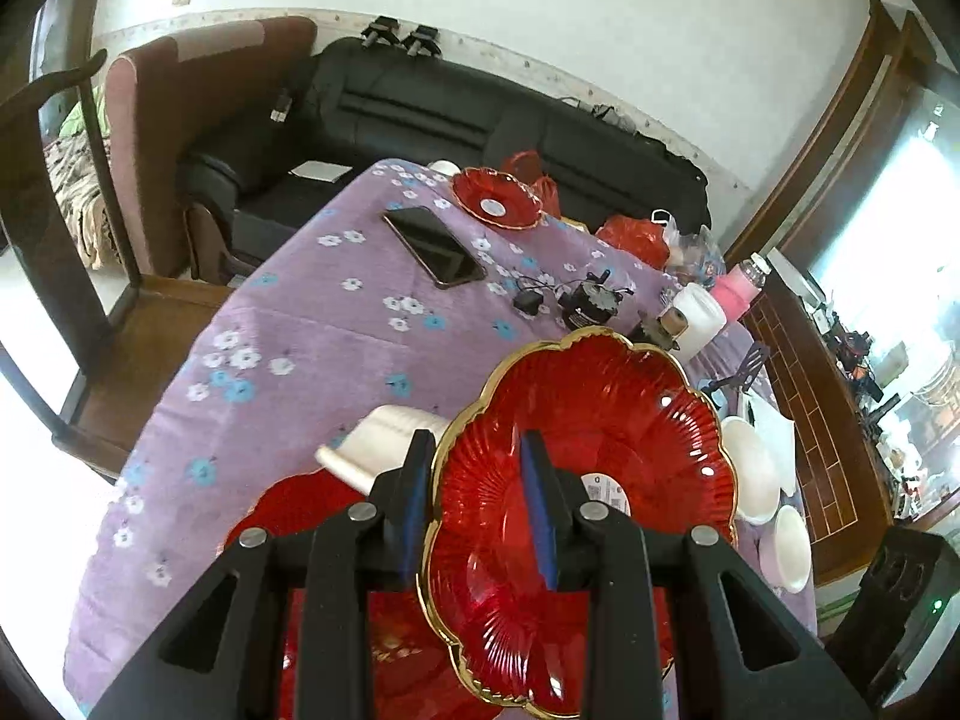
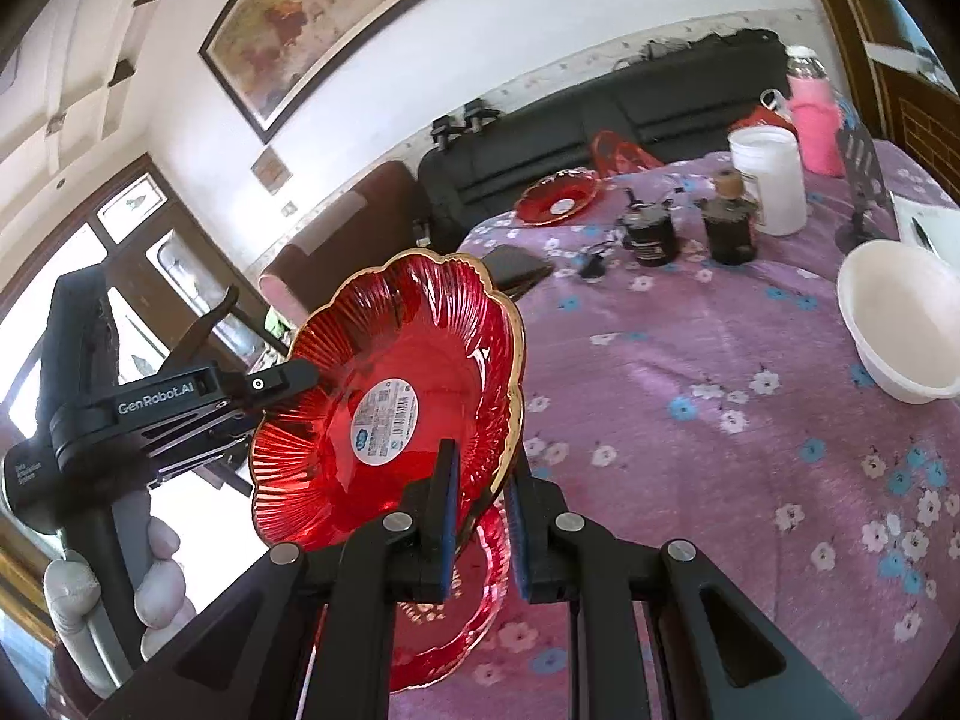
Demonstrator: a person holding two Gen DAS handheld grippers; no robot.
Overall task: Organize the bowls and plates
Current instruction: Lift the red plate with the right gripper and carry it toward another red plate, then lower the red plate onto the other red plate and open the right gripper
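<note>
A red glass plate (image 1: 600, 450) with a gold scalloped rim is held tilted above the table; it also shows in the right wrist view (image 2: 384, 396). My left gripper (image 1: 480, 468) has its fingers on either side of the plate's rim. My right gripper (image 2: 480, 480) straddles the opposite rim. Another red plate (image 1: 288, 510) lies on the table below, also seen in the right wrist view (image 2: 456, 630). A third red plate (image 1: 498, 198) sits at the far end. White bowls (image 1: 750, 468) (image 2: 906, 318) stand on the right. An overturned white bowl (image 1: 384, 438) lies beside the left gripper.
The table has a purple flowered cloth (image 1: 270, 360). A phone (image 1: 432, 246), small dark jars (image 2: 654, 234), a white container (image 2: 768, 180), a pink bottle (image 2: 813, 120) and red bags (image 1: 636, 234) crowd the far part. A black sofa (image 1: 480, 120) stands behind.
</note>
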